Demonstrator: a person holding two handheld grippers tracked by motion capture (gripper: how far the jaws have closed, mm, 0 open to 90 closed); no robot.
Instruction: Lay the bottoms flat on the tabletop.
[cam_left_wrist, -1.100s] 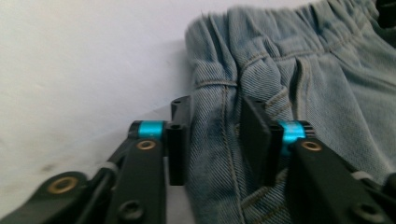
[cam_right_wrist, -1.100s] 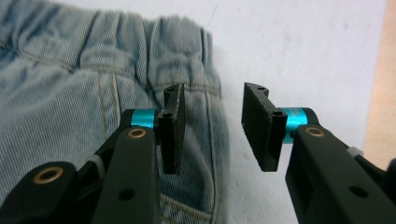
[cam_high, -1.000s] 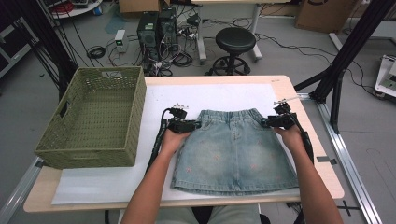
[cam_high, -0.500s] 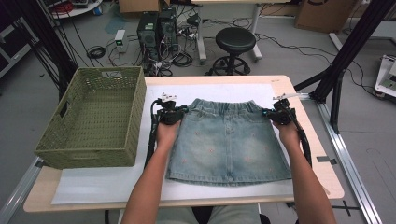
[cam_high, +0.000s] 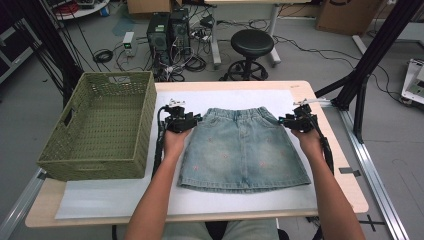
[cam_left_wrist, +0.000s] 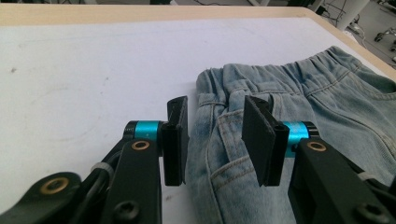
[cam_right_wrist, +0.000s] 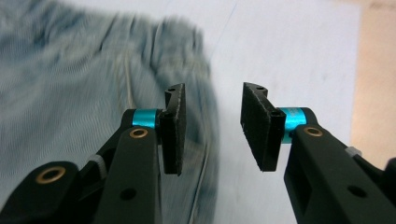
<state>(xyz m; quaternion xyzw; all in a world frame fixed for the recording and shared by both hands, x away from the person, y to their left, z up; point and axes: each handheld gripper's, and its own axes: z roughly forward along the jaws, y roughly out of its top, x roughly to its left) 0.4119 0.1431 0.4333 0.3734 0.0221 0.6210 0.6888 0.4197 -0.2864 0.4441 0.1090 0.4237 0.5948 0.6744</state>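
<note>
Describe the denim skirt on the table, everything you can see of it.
The denim skirt is light blue, washed-looking, with a gathered elastic waistband, stitched pockets and faint small pinkish motifs. It lies flat and spread on the white sheet, waistband toward the far edge, hem toward the person, to the right of the green basket. The left hand-held gripper and right hand-held gripper sit at the two waistband corners; their jaws have just been opening and stand apart, the pads not pressing the cloth.
</note>
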